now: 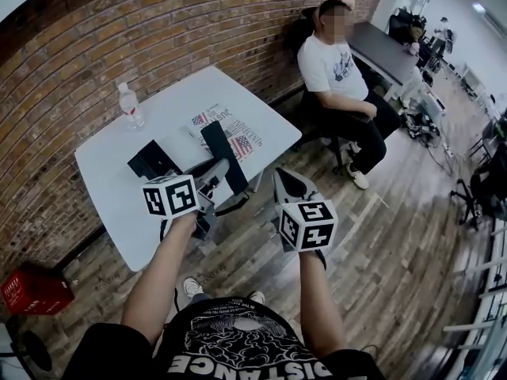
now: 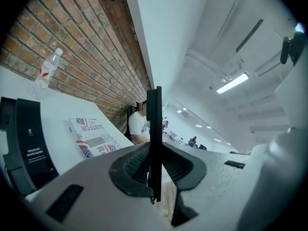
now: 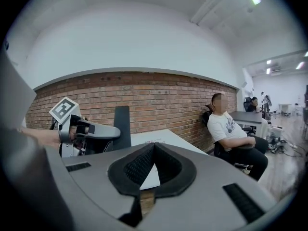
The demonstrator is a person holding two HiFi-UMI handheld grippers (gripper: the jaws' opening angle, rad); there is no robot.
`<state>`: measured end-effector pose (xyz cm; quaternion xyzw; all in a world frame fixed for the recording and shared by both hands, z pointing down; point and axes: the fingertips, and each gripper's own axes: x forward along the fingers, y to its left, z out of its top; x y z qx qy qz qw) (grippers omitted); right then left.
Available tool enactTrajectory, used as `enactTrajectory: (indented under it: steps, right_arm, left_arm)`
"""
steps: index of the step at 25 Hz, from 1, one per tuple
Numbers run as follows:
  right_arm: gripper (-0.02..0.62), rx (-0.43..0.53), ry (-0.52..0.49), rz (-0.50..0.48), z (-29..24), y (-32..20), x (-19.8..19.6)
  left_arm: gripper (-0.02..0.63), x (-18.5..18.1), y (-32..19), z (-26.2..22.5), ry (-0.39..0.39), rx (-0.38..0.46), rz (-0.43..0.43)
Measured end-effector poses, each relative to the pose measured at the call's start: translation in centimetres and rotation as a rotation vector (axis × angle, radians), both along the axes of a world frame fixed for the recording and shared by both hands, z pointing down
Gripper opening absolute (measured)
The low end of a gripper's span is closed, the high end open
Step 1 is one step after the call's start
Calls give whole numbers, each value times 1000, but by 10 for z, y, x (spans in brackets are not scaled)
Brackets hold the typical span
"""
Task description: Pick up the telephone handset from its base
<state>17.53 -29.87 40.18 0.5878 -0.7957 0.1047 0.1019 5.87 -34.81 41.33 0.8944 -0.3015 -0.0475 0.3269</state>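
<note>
While my left fingers [image 1: 212,172] grip the handset [image 1: 224,153], apart from its base [image 1: 150,161], my right fingers [image 1: 289,187] are clenched and empty.

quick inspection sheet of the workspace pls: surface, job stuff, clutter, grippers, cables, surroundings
surface: white table, set against the brick wall.
job's things: black handset held in the air, apart from its base, which sits on the table.
clutter: water bottle; newspaper.
grippers: left gripper shut on the handset; right gripper shut, empty, off the table's edge.
cables: nothing seen on the table.
surroundings: seated person; red crate; wood floor.
</note>
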Motion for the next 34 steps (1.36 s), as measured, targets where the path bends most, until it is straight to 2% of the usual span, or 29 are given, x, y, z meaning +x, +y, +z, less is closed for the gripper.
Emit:
enactTrajectory:
  steps: [7,13,20,34]
  right_arm:
    - [0,10,-3,88,-7,10,47]
    - [0,18,11,131,-9,17,64]
    - [0,16,10,158,-8,30,74]
    - [0,20,12,156,-5,37,68]
  left_arm:
    - [72,46,10,-15,-45,72,50]
    - [72,65,17,-16,-81,102,86]
    - [72,66,22,-18,-88,106,74]
    - [72,56,26,-12,-83,95,60]
